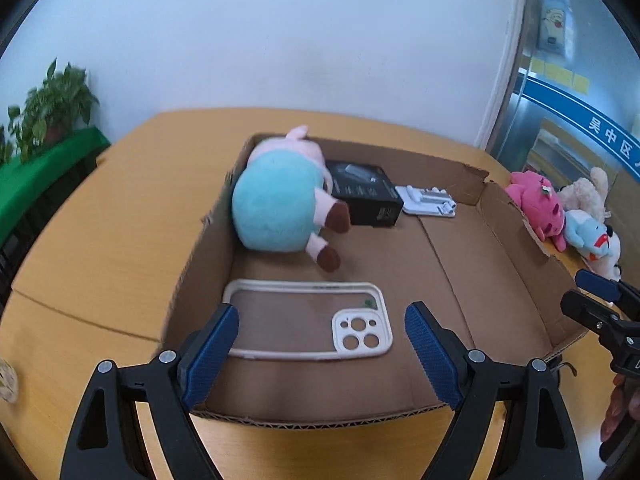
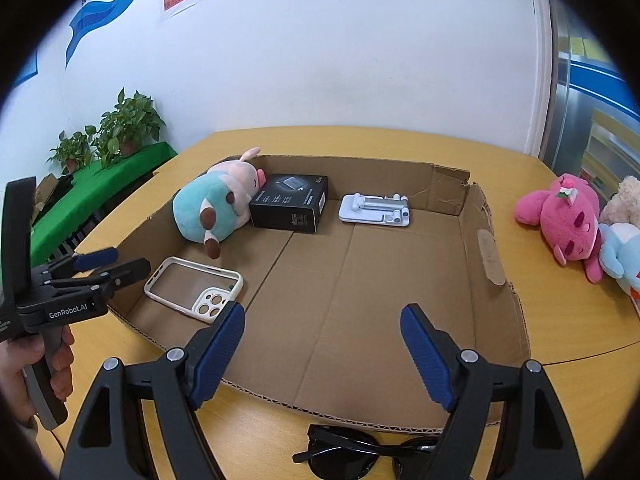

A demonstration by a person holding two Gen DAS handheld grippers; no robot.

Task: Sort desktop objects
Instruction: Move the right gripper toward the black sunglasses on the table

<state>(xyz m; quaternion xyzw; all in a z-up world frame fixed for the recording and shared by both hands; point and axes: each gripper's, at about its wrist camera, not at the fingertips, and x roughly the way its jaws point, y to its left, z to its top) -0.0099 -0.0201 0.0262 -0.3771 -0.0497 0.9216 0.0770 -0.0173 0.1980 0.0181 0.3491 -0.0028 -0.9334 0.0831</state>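
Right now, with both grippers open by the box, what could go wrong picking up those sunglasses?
1. The sunglasses lie tight against the cardboard box front wall, so the right gripper may snag that wall.
2. Their lenses could get scratched or the frame may slip from the fingers.
3. The left gripper hovers over the phone case, close enough to crowd the drop.

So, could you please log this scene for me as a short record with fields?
container: cardboard box, open top, on wooden table
in box: phone case, teal plush, black carton, white stand
outside box, right: pink plush, light blue plush
outside box, near edge: sunglasses
left claw: open, empty, above phone case
right claw: open, empty, above box
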